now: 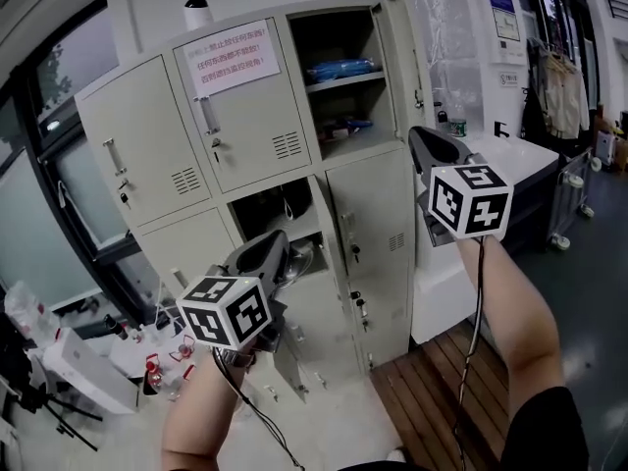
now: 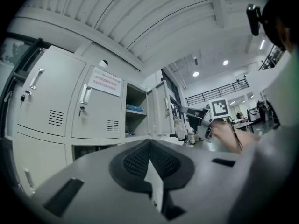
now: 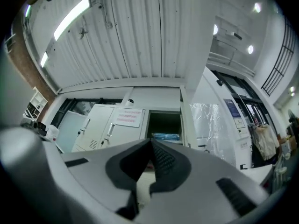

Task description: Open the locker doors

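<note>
Status: left gripper (image 1: pixel 278 241) and right gripper (image 1: pixel 416 135) both have their fingers pressed together, with nothing between them in either gripper view. Neither touches the locker bank (image 1: pixel 186 238). Both hang in free air in front of it, which reads as transit between doors, not a pull in progress.

Doors:
- The top-right door (image 1: pixel 397 37) is swung out, exposing a blue package (image 1: pixel 340 69) on the shelf.
- The second-row middle compartment (image 1: pixel 275 204) is also open and dark.
- The top-left door (image 1: pixel 147 150) is shut flush.
- The top-middle door (image 1: pixel 257 126), the one with the paper notice (image 1: pixel 232 57), is also shut flush; its vertical handle (image 1: pixel 208 116) is untouched.
- The second-row right door (image 1: pixel 373 219) looks shut too.

Right gripper sits near the locker bank's right edge, about at the seam between the top and second rows, tipped up slightly. Left gripper is level and low, in front of the middle column. I can't tell the state of the doors behind it, because its marker cube (image 1: pixel 226 312) blocks them.

Judgement: shut fingers make a narrow tip, good for hooking behind a bar handle or nudging a door edge. Pinching a handle would need them spread first. Task is partway done, with at least three doors left.
</note>
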Tool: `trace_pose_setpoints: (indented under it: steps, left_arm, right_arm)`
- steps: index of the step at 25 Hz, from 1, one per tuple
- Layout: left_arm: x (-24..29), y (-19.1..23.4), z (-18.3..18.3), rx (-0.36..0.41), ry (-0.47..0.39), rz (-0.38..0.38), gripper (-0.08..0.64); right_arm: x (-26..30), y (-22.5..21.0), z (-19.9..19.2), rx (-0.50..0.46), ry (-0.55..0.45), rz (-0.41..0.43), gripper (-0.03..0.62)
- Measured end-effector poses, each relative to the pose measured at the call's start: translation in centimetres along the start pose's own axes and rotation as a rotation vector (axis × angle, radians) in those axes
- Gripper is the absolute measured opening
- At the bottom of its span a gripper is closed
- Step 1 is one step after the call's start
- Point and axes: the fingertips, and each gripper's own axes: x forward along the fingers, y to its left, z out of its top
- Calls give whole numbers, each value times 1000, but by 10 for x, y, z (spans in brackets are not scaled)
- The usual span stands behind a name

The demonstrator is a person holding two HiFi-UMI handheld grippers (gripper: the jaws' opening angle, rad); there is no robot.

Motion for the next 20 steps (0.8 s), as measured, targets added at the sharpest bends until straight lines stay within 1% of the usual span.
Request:
trace_pose_setpoints:
  steps: [7,11,14,20]
  left_arm:
    - [-82,28,-21,4,-6,77,-2]
    - [-126,37,-43,-38,13,95,-2]
    - [-156,40,-58,-60,31,115,-2]
    - [-201,34,-78,-44,51,165,-2]
  right_arm:
    - [-50,88,-19,-15,84,46,0]
    - [-80,127,-29,3,133,63,0]
    - [-102,151,-35,7,165,68,0]
    - [-147,182,-47,27,217,72,0]
